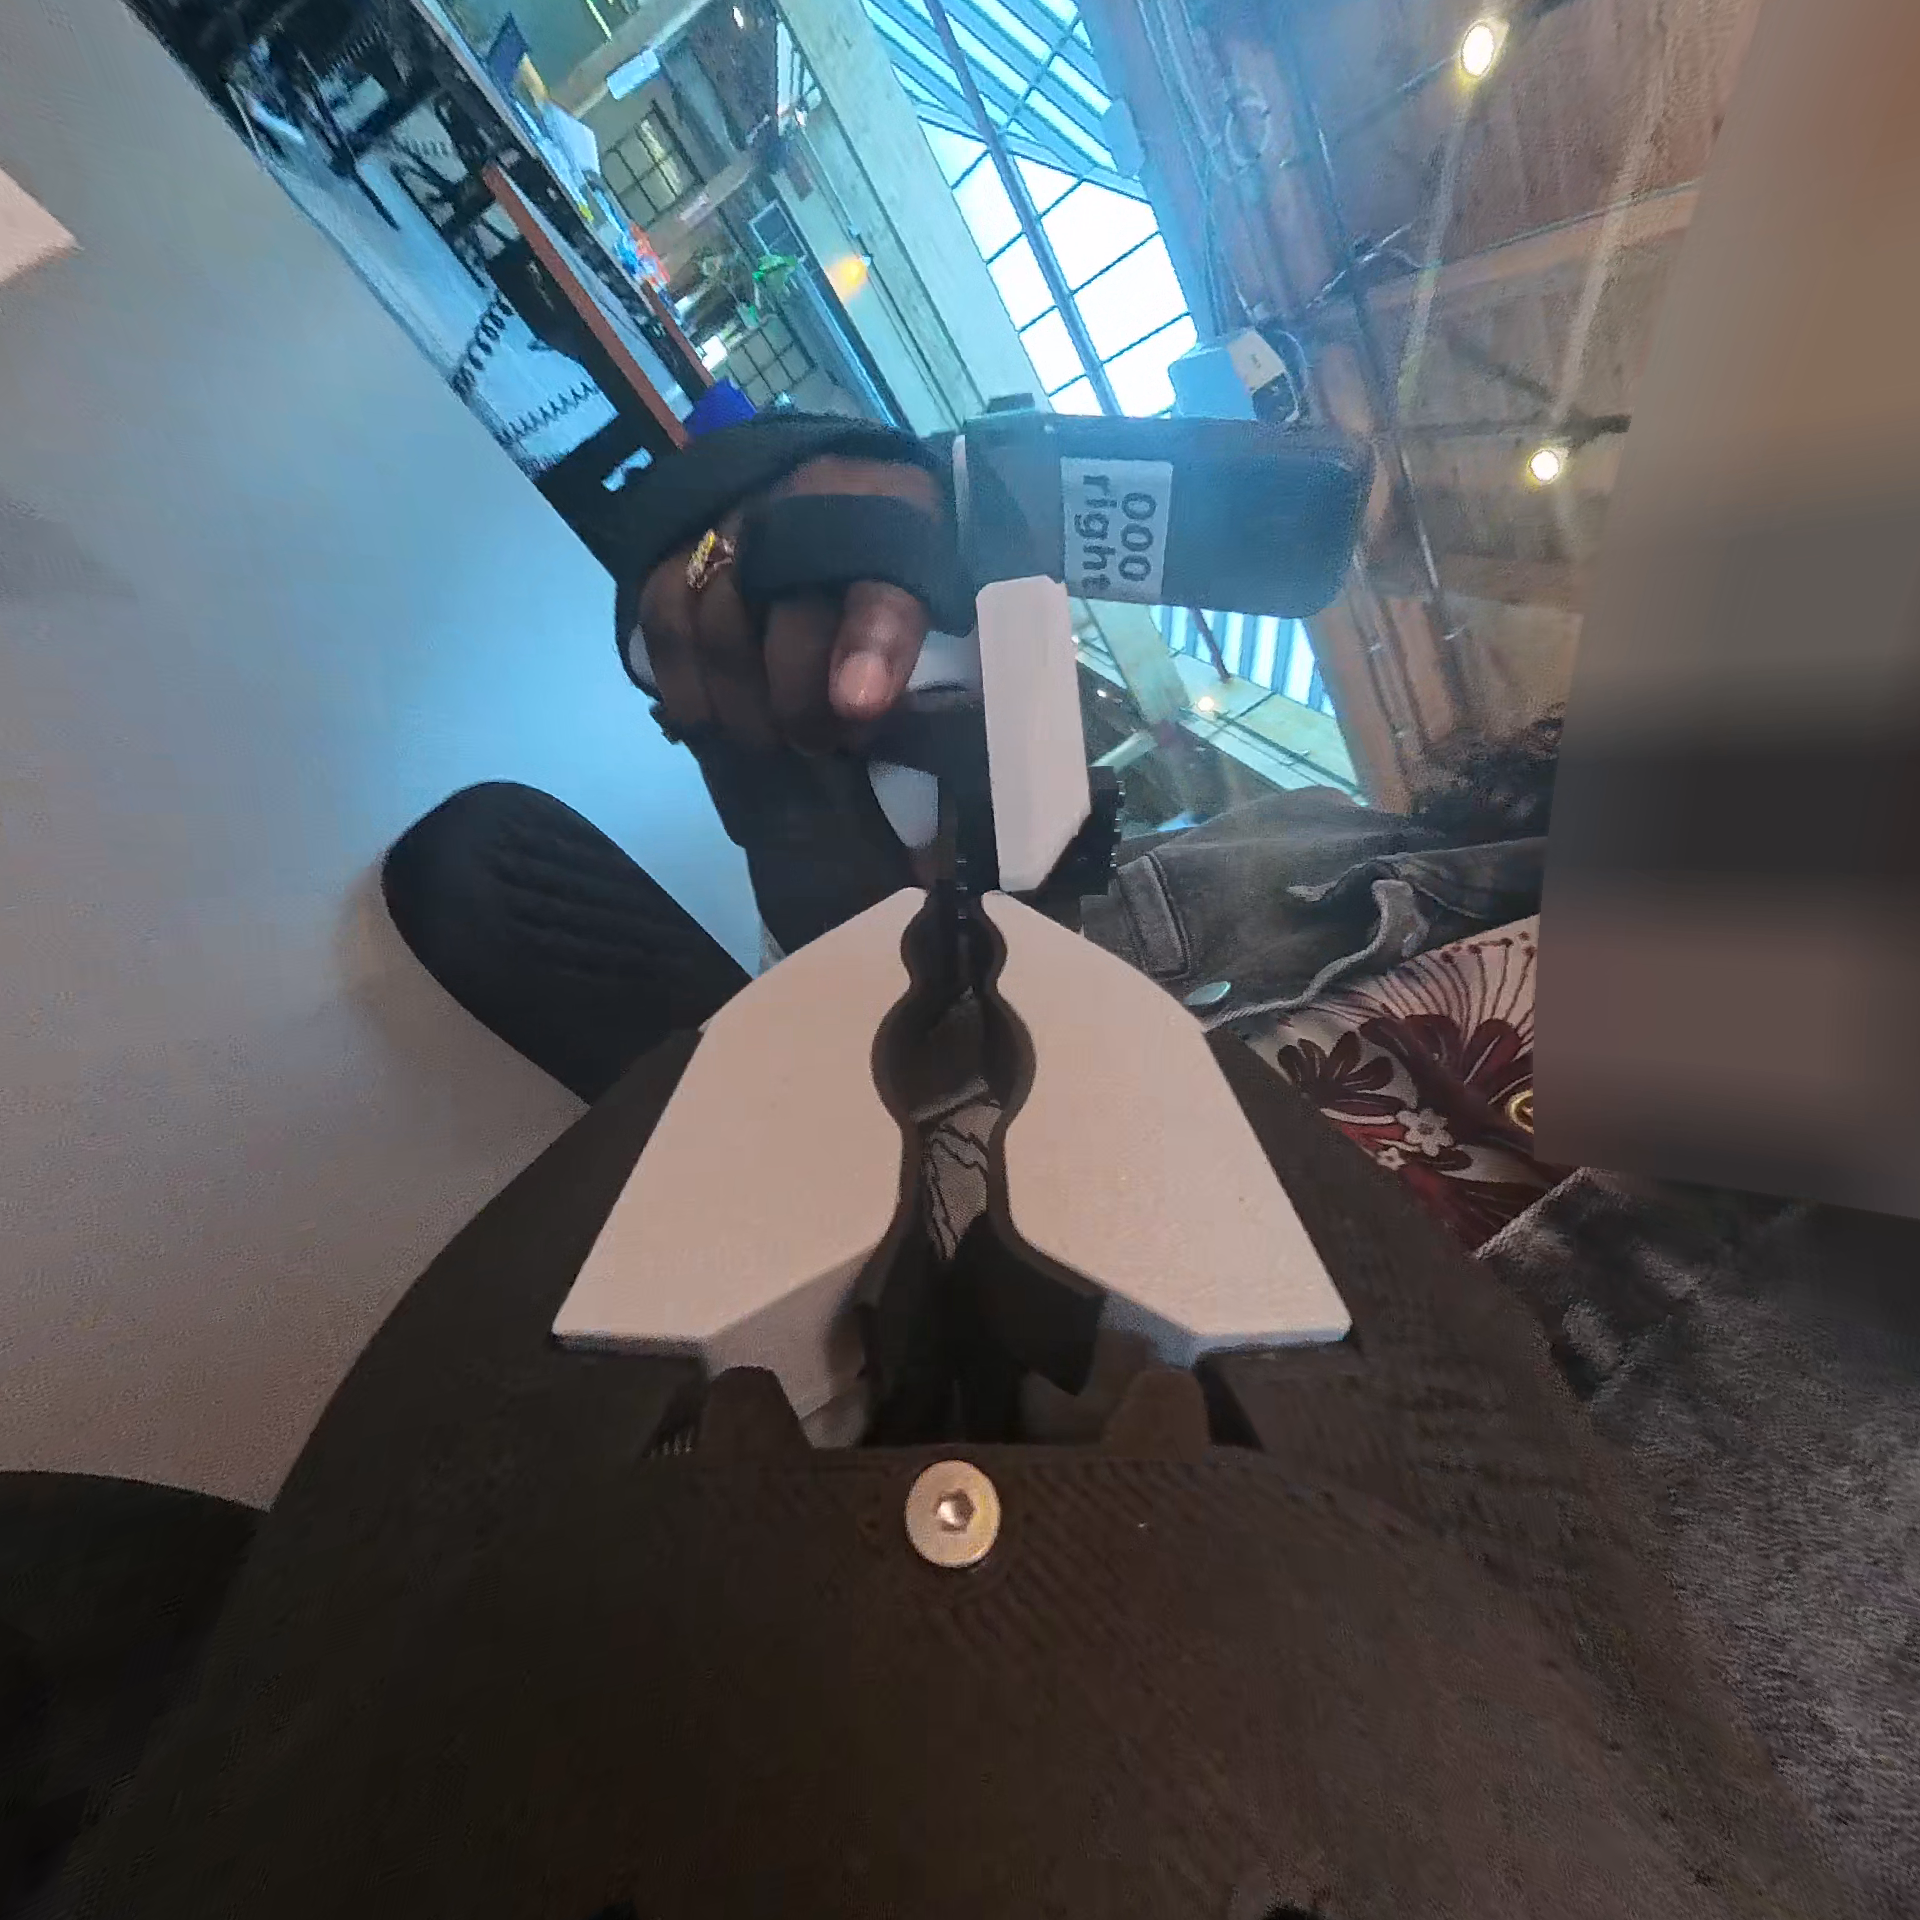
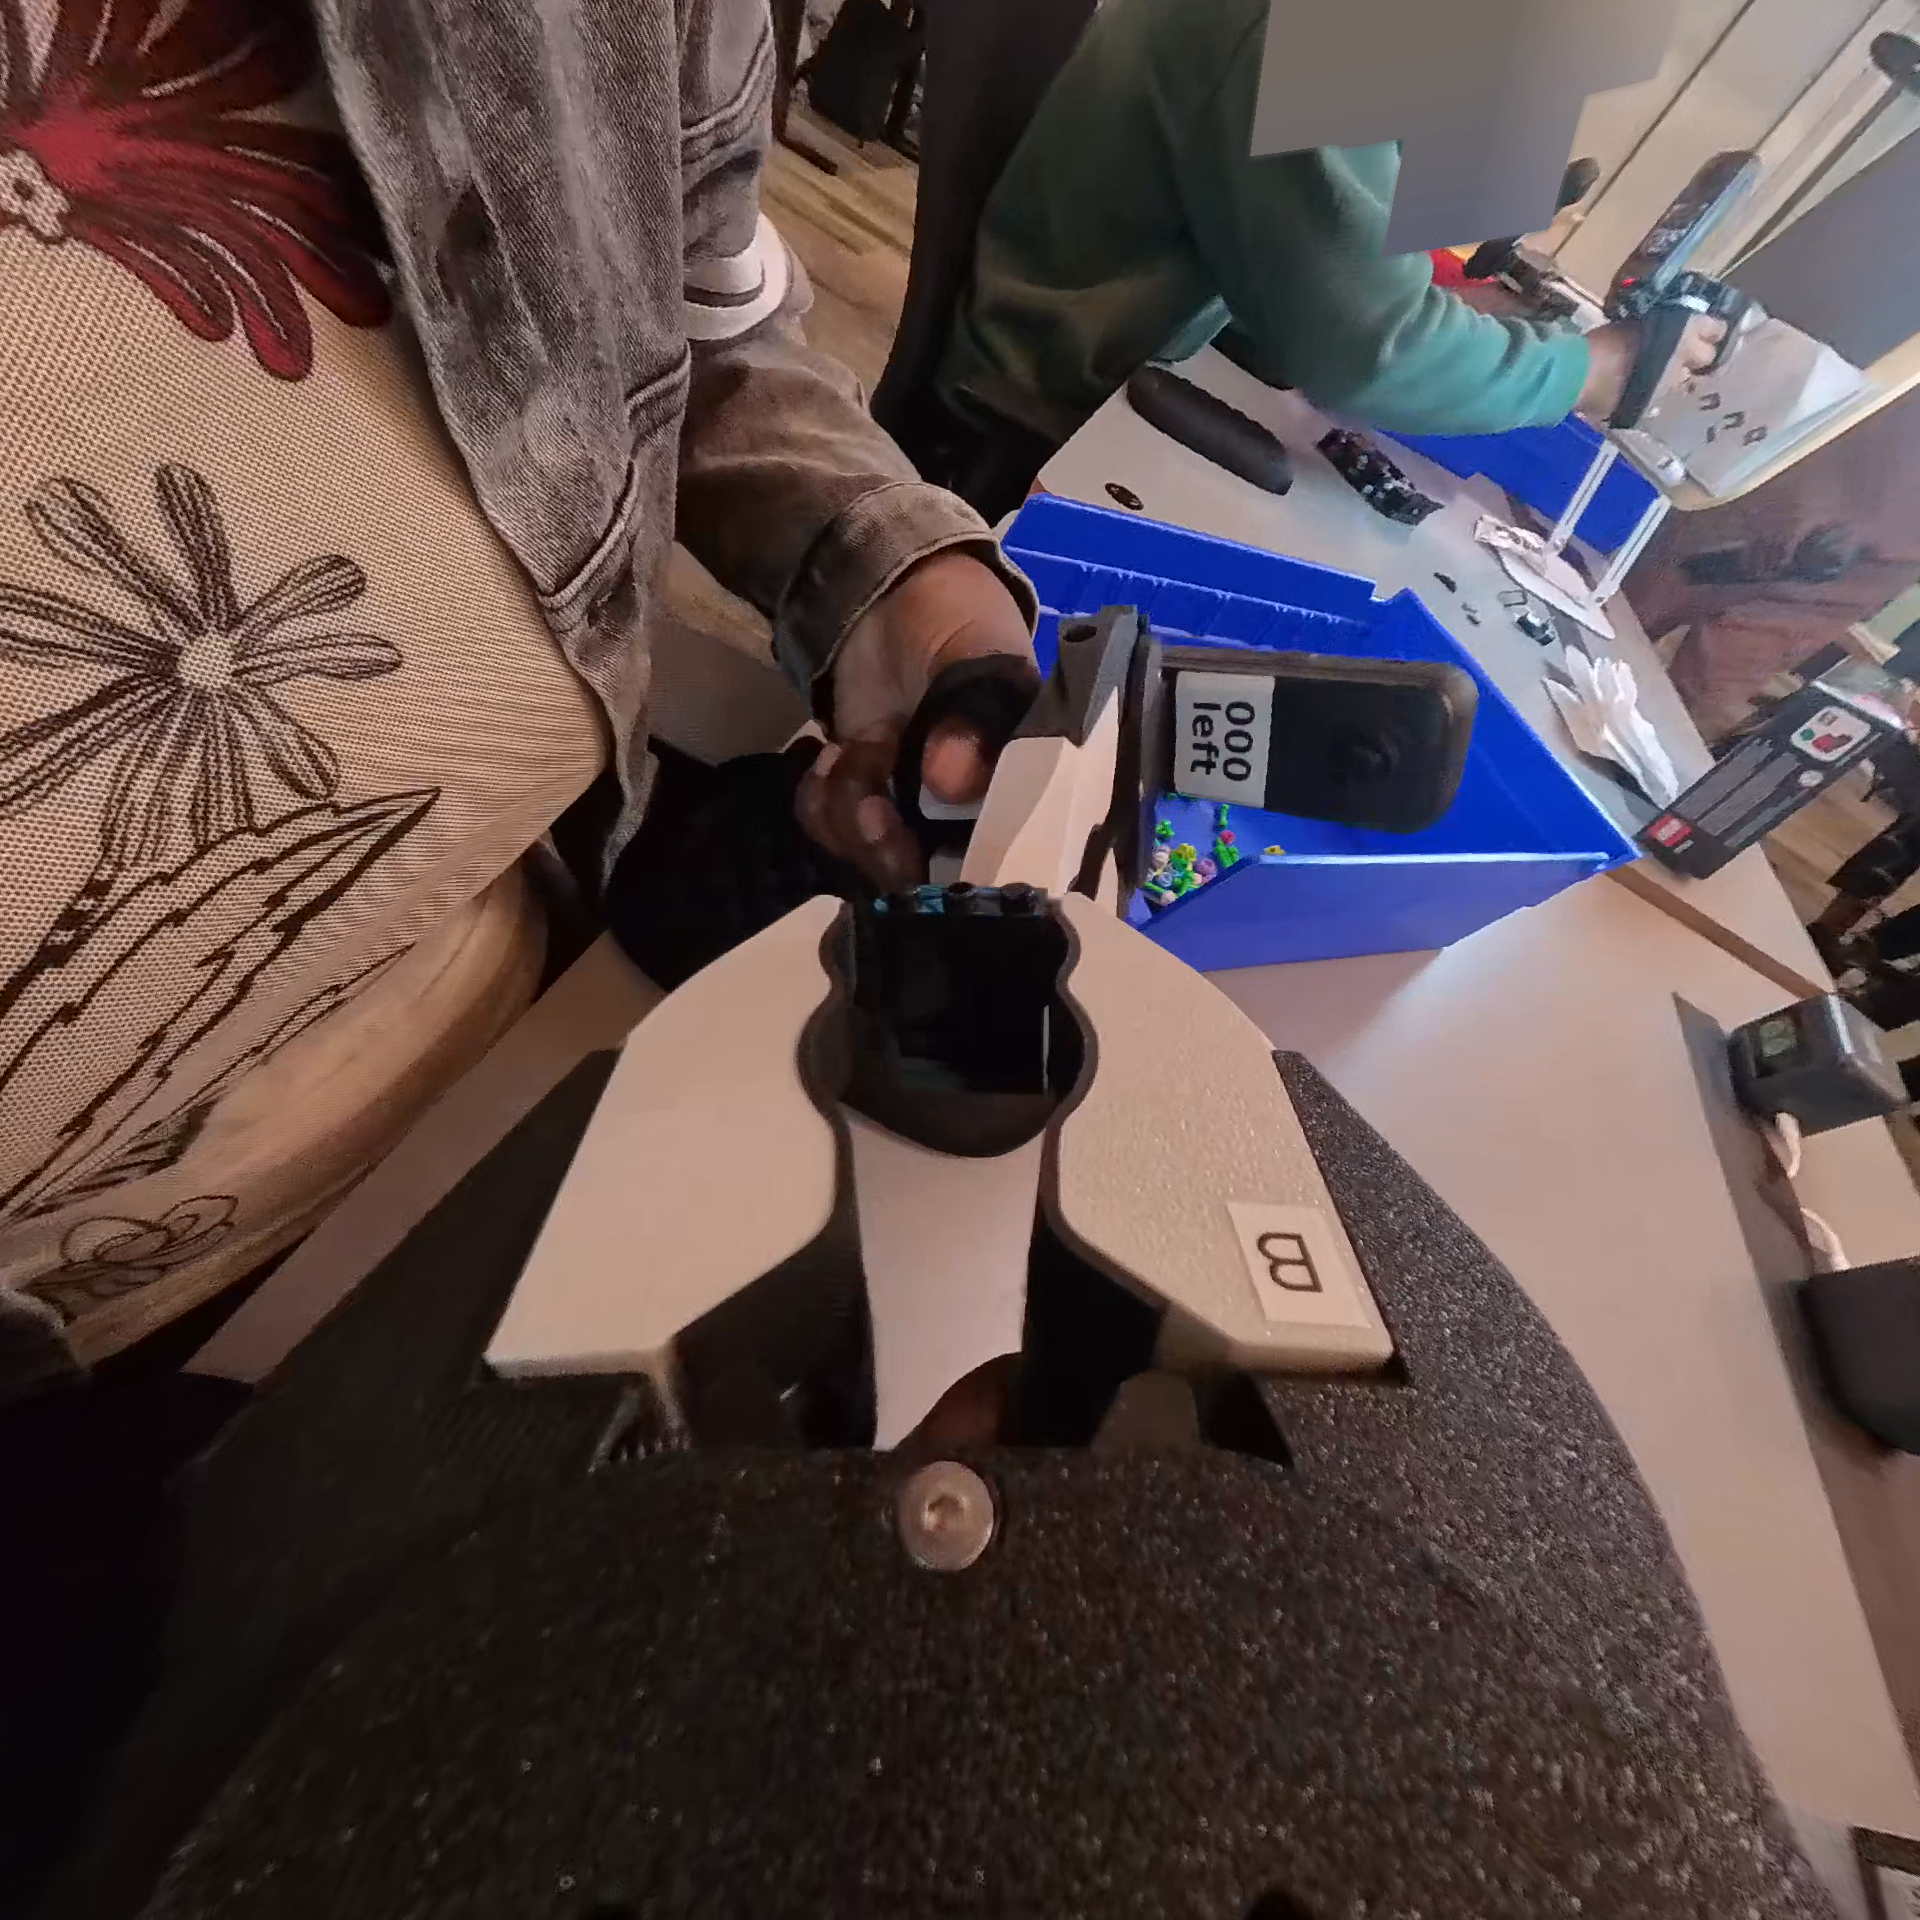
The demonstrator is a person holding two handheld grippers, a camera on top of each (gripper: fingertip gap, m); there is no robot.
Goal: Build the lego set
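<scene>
Right tongs [image 2: 951, 914] clamp a black lego assembly [image 2: 951, 987]; left tongs [image 1: 951, 914] pinch its edge.

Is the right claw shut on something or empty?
Shut on the black studded lego block: the right claw has its white fingers against both sides.

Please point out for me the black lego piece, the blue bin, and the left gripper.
black lego piece [image 2: 951, 997]: right wrist view, its dark front face.
blue bin [image 2: 1351, 904]: right wrist view, its near outer wall.
left gripper [image 1: 951, 914]: left wrist view, between its fingertips.
</scene>
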